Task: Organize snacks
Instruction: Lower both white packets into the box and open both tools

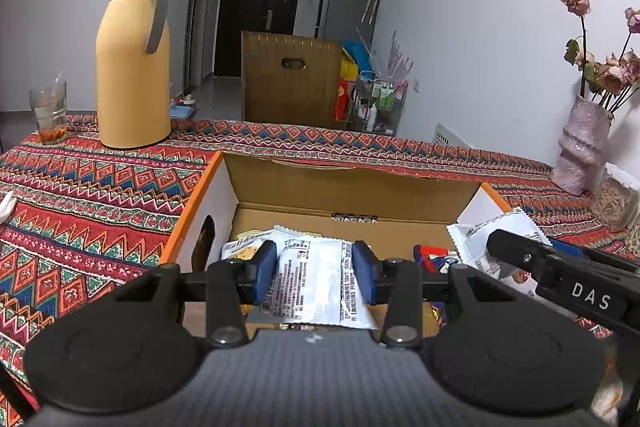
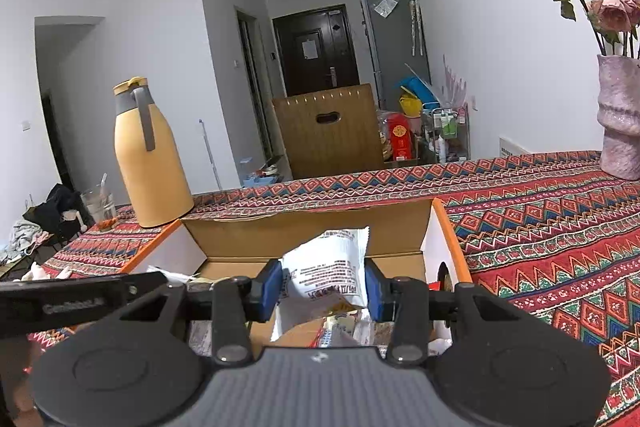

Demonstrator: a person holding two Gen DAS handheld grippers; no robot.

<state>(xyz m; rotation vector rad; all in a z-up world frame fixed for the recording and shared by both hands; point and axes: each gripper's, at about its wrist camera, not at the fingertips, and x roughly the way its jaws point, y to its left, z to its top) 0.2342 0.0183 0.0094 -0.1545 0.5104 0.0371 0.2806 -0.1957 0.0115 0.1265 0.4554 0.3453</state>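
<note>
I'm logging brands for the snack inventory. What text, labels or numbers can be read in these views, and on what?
"DAS": white letters on the right tool body, seen from the left wrist.
Embossed lettering on the left tool body, seen from the right wrist: too blurred to read.
Print on the white snack packet in the left tool: too small.
Print on the white snack packet in the right tool: too small.

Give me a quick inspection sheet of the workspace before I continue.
Surface: patterned tablecloth.
Job's things: open cardboard box with snack packets inside.
Clutter: yellow thermos, glass, vase of dried roses.
Grippers: left hand-held gripper shut on a white packet; right hand-held gripper shut on another white packet.
Cables: nothing seen.
Surroundings: dark door, fridge, wooden crate.
</note>
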